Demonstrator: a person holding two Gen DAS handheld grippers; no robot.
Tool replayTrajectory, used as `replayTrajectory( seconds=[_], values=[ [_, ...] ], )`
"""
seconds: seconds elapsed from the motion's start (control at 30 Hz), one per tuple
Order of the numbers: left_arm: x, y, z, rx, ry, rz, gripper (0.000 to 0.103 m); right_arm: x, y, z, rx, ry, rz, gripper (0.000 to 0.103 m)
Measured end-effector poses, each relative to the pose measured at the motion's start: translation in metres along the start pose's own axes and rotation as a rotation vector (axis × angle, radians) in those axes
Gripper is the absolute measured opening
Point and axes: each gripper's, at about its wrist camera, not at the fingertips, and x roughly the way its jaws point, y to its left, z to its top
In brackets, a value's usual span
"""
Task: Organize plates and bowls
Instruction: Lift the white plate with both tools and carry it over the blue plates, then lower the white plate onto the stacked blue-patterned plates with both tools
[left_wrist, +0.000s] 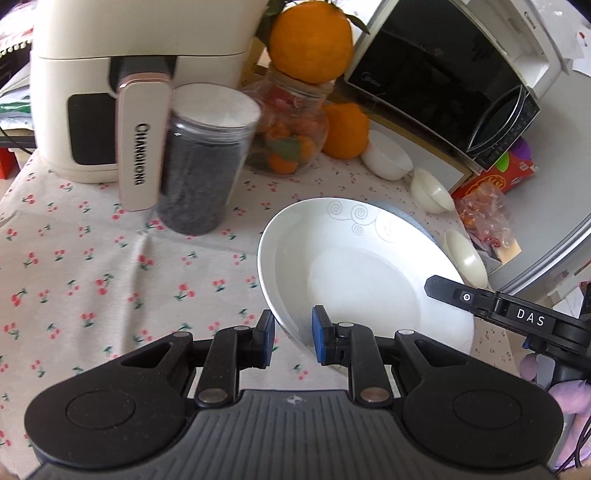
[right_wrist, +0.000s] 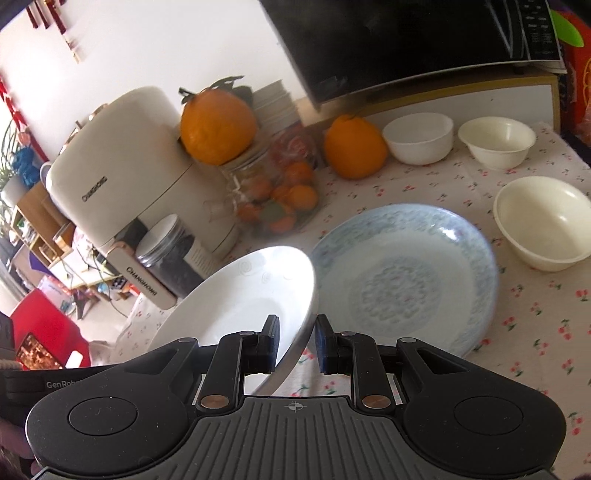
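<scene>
Left claw (left_wrist: 293, 338): clenched on the near rim of the white plate (left_wrist: 369, 273), one blue pad outside the rim and one inside.
Right claw (right_wrist: 295, 345): clenched on the same plate's (right_wrist: 240, 295) opposite rim; in the left wrist view its black body reaches in from the right edge.
White plate: deep, with faint grey spiral marks on its inner wall, held tilted between both claws above the worktop (left_wrist: 92, 277), empty.
Blue-patterned plate (right_wrist: 406, 280): lies flat on the worktop just beyond the white plate, empty; whether the two touch cannot be told.
Bowls: white bowl (right_wrist: 419, 138) and two cream bowls (right_wrist: 496, 140) (right_wrist: 543, 221) stand upright and empty, well behind and to the right of the plates.
Writing: "DAS" on the right claw's body (left_wrist: 530, 317); "GenRob", cut off, on the black part at the lower left of the right wrist view; "CHANGHONG" on the handle of the cream air fryer (left_wrist: 140, 92); "Midea" faintly on the black microwave door (left_wrist: 436, 81).
Clear jar (left_wrist: 207, 158): white lid, filled with something dark, beside the fryer handle.
Glass jar (left_wrist: 291, 125): holds small orange fruit, with a large orange (left_wrist: 310, 40) on its lid and another orange (left_wrist: 345, 131) beside it.
Worktop cover: pale cloth printed with small cherries.
Hand: part of a hand in a lilac glove (left_wrist: 569, 391) below the right claw.
</scene>
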Motion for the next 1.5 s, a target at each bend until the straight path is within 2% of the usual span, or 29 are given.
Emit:
replayTrajectory(
  seconds=[0.73,1.5],
  values=[
    [0.04,-0.047,0.011,0.022,-0.027,-0.049,0.019,-0.02,-0.056,0.026,0.073,-0.062,-0.055,0.021],
    [0.073,-0.078,0.011,0.108,-0.02,0.007,0.019,-0.011,-0.091,0.026,0.105,-0.027,-0.136,0.021]
  ],
)
